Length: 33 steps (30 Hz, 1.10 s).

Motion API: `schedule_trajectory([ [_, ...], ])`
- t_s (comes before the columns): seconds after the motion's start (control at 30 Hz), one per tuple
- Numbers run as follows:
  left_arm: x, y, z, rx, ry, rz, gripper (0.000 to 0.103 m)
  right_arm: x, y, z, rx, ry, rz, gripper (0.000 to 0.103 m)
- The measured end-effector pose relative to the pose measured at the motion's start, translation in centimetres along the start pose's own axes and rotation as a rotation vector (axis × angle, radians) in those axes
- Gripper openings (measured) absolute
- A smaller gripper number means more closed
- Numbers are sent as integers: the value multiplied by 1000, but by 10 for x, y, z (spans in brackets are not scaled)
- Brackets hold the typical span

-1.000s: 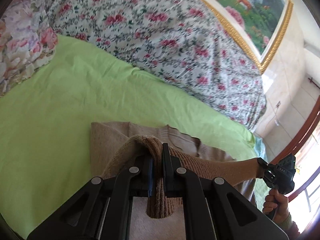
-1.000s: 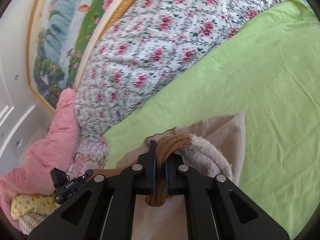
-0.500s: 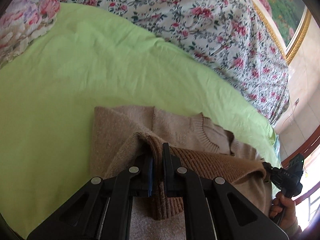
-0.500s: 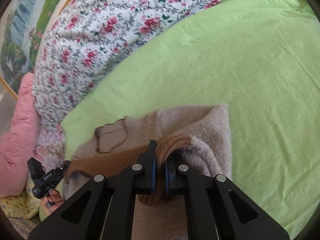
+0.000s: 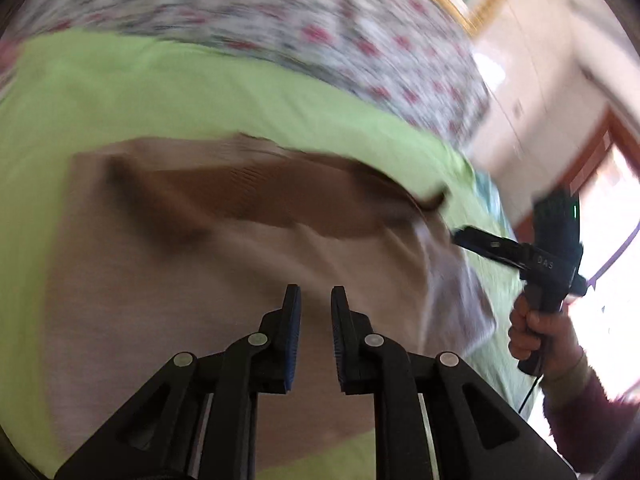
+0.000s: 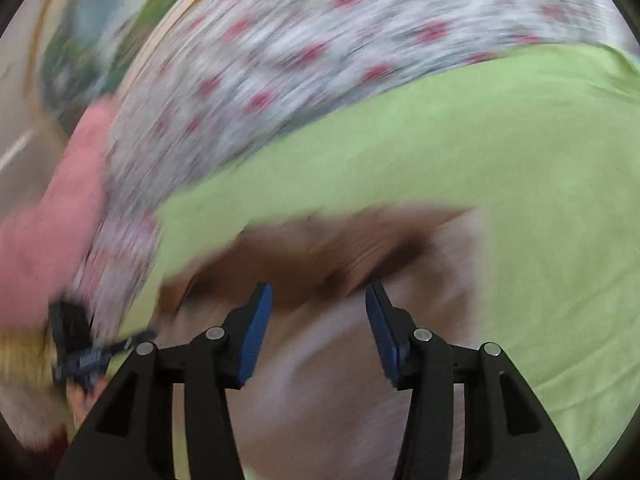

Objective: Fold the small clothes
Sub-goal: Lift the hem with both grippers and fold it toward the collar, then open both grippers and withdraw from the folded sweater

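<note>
A small beige sweater lies folded on the green bedsheet, its brown ribbed hem laid across the far side. Both views are blurred by motion. My left gripper hovers above the sweater's near part, its jaws opening, with a narrow gap and nothing between them. My right gripper is over the sweater too, its jaws opening wide and empty; the brown hem lies just beyond its fingertips. The right gripper also shows at the right edge of the left wrist view, held in a hand.
A floral quilt is heaped along the far side of the bed, under a gold-framed picture. A pink pillow lies at the left of the right wrist view. A window and tiled wall stand on the right.
Both grippers have let go of the brown hem, which now lies flat on the sweater. Both have pulled back toward the near side, and their jaws have parted, the right much wider.
</note>
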<state>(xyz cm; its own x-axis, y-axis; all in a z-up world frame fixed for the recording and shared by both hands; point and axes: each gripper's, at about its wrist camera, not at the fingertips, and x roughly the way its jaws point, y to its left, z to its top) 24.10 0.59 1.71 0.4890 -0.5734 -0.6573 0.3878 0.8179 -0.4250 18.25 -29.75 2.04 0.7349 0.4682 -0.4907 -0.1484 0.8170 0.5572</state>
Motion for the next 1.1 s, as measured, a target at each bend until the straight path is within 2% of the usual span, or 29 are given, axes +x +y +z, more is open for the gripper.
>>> schedule_trajectory([
  [0.07, 18, -15, 4, 51, 35, -10, 15, 23, 17, -5, -62, 102, 51, 50],
  [0.13, 38, -16, 12, 68, 69, 3, 15, 42, 24, -6, -95, 165, 57, 50],
  [0.23, 66, -1, 22, 60, 135, 59, 14, 74, 14, -1, -90, 254, 12, 50],
  [0.33, 77, 21, 31, 51, 128, 106, 10, 96, 2, 10, -105, 281, -76, 43],
  [0.4, 76, 40, 46, 9, 97, 119, 10, 103, -5, 22, -86, 268, -114, 34],
  [0.47, 74, 57, 61, -28, 59, 176, 10, 108, -13, 36, -68, 228, -181, 32],
  [0.53, 71, 78, 75, -61, 18, 264, 10, 110, -28, 47, -20, 182, -219, 32],
  [0.6, 68, 100, 86, -112, -12, 298, 6, 110, -45, 57, 41, 138, -248, 27],
  [0.63, 65, 111, 89, -141, -30, 313, 11, 108, -53, 60, 66, 113, -267, 20],
  [0.67, 58, 123, 90, -177, -57, 351, 9, 104, -60, 62, 102, 80, -278, 17],
  [0.7, 51, 134, 88, -207, -68, 353, 6, 98, -69, 63, 144, 48, -283, 17],
  [0.77, 39, 153, 84, -277, -103, 308, 8, 91, -77, 62, 192, 13, -271, 16],
  [0.87, 24, 162, 74, -305, -122, 317, 8, 77, -74, 56, 205, -39, -279, 16],
  [0.9, 20, 162, 71, -307, -126, 312, 8, 70, -73, 53, 215, -58, -276, 19],
  [1.1, -7, 145, 48, -303, -136, 321, 8, 31, -63, 30, 281, -96, -220, 20],
])
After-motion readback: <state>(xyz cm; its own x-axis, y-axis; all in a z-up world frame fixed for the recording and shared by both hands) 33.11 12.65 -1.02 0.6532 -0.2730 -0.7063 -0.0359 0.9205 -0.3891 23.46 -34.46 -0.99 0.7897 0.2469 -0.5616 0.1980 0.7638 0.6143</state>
